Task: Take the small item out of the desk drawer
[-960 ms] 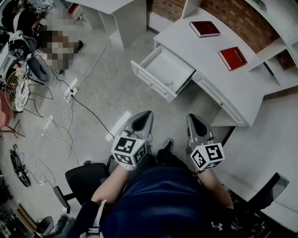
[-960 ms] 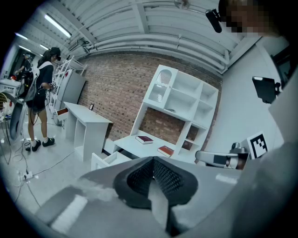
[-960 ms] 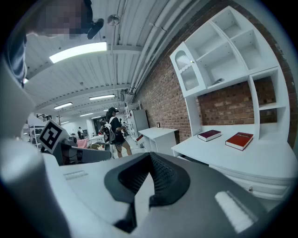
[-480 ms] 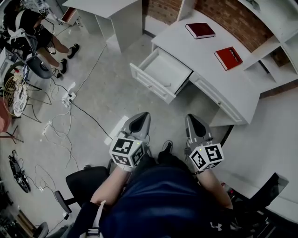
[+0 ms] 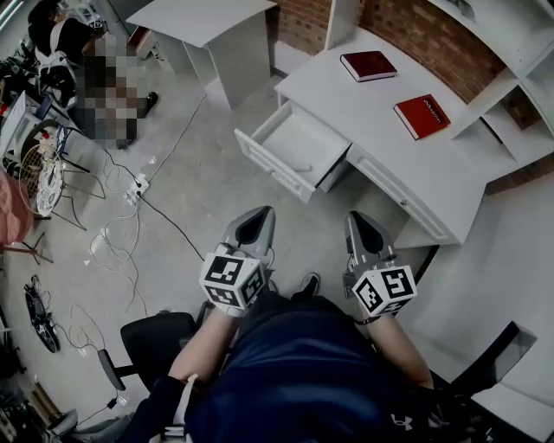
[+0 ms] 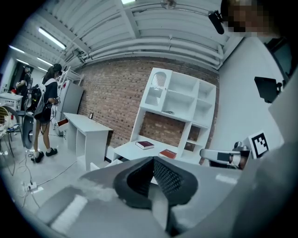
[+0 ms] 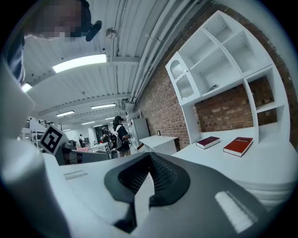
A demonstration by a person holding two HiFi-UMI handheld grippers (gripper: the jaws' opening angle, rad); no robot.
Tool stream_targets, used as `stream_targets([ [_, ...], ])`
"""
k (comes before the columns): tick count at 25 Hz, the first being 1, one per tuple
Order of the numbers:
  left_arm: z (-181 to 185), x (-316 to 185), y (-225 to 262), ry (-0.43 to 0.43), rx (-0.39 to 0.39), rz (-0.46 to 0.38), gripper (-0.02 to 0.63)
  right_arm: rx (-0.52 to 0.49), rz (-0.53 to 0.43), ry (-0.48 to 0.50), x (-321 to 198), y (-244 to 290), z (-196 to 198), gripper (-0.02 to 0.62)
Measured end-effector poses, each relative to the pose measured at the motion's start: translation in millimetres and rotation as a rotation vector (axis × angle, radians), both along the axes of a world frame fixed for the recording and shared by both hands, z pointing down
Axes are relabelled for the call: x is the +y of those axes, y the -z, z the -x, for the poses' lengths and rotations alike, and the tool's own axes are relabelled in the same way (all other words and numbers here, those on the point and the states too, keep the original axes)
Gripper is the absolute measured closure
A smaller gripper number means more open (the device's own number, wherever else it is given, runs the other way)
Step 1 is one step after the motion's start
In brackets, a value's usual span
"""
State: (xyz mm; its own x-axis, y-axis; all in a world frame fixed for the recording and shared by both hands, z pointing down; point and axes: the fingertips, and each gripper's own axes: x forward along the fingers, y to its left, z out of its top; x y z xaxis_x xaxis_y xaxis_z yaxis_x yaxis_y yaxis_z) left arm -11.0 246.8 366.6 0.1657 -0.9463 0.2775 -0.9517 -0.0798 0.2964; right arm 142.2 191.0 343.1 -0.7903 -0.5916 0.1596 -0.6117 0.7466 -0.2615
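The white desk (image 5: 381, 130) stands ahead of me against a brick wall. Its left drawer (image 5: 290, 149) is pulled open toward the floor, and its pale inside shows no small item that I can make out. My left gripper (image 5: 256, 218) and right gripper (image 5: 358, 221) are held side by side above my lap, well short of the drawer, both pointing at the desk. Both are shut with nothing between the jaws. The left gripper (image 6: 152, 161) and the right gripper (image 7: 149, 156) show pads pressed together in their own views. Two red books (image 5: 368, 65) (image 5: 422, 115) lie on the desk top.
A second white desk (image 5: 212, 22) stands to the far left. Cables and a power strip (image 5: 136, 183) lie on the floor at left, near a fan (image 5: 39, 177). A black office chair (image 5: 151, 333) is behind my left side. White shelves (image 5: 511, 52) rise at right. A person (image 6: 46, 111) stands far left.
The head view has shifted, so the desk and open drawer sit a little further left and higher. Both grippers have hardly moved and stay shut.
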Motion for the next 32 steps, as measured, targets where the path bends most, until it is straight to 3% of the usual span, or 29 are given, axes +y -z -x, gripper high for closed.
stream_targets([
  [6, -16, -9, -1, 0.052, -0.03, -0.002, 0.604, -0.019, 0.006, 0.048, -21, -8, -18, 0.592],
  [14, -3, -16, -21, 0.093, -0.023, 0.037, 0.604, -0.01, 0.041, 0.077, -37, -26, -10, 0.592],
  [22, 23, -52, -37, 0.042, 0.016, 0.048, 0.604, 0.035, 0.047, 0.04, -69, -37, 17, 0.592],
  [32, 82, -136, -51, -0.072, 0.035, 0.063, 0.604, 0.072, 0.065, -0.041, -137, -47, 83, 0.592],
])
